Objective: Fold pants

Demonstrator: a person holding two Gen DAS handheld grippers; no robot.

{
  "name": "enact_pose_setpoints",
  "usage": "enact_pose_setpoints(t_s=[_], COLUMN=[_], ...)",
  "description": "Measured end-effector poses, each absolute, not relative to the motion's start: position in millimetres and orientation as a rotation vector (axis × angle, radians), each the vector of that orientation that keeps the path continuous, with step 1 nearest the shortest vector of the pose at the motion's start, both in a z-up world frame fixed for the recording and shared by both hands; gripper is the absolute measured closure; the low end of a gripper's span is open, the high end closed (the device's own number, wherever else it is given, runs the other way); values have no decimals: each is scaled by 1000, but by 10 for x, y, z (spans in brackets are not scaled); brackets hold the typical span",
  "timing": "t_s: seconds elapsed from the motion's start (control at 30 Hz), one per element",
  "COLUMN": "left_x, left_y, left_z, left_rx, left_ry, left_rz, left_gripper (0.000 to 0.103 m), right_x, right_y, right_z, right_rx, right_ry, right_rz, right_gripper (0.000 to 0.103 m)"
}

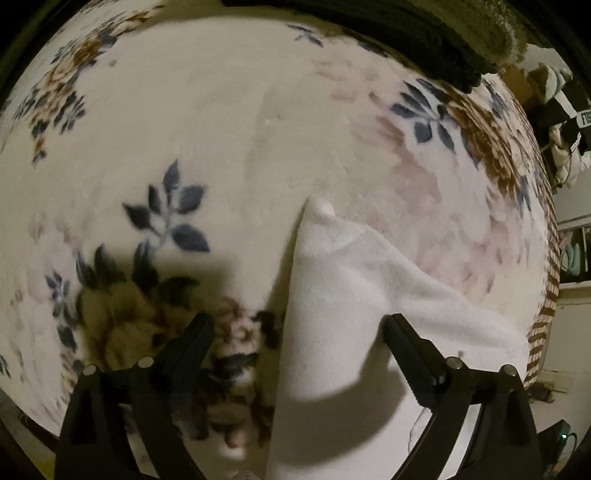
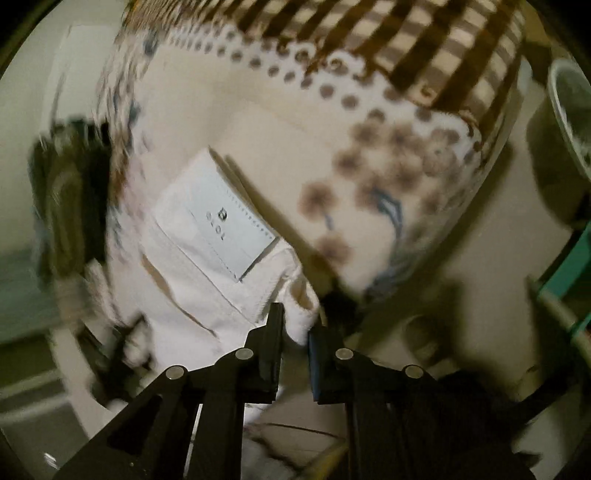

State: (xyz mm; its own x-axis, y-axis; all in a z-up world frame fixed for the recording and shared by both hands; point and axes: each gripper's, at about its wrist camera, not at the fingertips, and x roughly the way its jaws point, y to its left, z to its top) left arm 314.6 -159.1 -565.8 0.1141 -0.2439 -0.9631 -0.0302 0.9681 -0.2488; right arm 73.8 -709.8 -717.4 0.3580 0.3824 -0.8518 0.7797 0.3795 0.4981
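The white pants [image 1: 343,295] lie on a floral blanket [image 1: 184,129], running from the lower right toward a pointed end at the middle. My left gripper [image 1: 299,328] is open above the blanket, its right finger over the white cloth, holding nothing. In the right wrist view the pants [image 2: 192,295] show their waistband with a pale label [image 2: 221,221]. My right gripper [image 2: 295,325] is shut on a bunched white corner of the pants beside the waistband.
The blanket's brown checked border [image 2: 406,44] runs along the bed edge. Dark cloth [image 1: 406,33] lies at the far side. Shelves and clutter [image 1: 569,122] stand to the right. A dark blurred object [image 2: 66,184] is at the left.
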Motion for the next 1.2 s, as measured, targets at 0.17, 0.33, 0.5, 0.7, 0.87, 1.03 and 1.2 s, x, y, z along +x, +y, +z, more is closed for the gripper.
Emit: enact_pose_setpoints(t_s=[0.17, 0.33, 0.5, 0.7, 0.87, 1.03, 1.2], left_x=[3043, 2620, 2282, 2198, 2229, 2227, 2217], left_y=[-1473, -1249, -1364, -1558, -1579, -1576, -1512], left_z=[-5474, -5386, -5642, -5770, -5828, -5843, -5871], left_rx=[-300, -426, -497, -507, -503, -510, -536], left_ry=[1443, 1442, 1514, 1503, 1490, 1479, 1475], left_rz=[-182, -230, -267, -338, -360, -368, -390], left_gripper=[7, 7, 7, 7, 7, 7, 7], right_x=[869, 683, 692, 961, 1066, 1183, 1361], right_y=[-7028, -6870, -6649, -6552, -6520, -6506, -6373], right_z=[-7318, -7342, -7549, -7593, -7412, -7612, -7493], right_rx=[1207, 1291, 1313, 1215, 1213, 1198, 1186], right_ry=[1293, 1209, 1190, 1119, 1061, 1127, 1116], right_rz=[-316, -167, -115, -109, -31, -54, 70], right_gripper=[61, 29, 29, 26, 26, 25, 26])
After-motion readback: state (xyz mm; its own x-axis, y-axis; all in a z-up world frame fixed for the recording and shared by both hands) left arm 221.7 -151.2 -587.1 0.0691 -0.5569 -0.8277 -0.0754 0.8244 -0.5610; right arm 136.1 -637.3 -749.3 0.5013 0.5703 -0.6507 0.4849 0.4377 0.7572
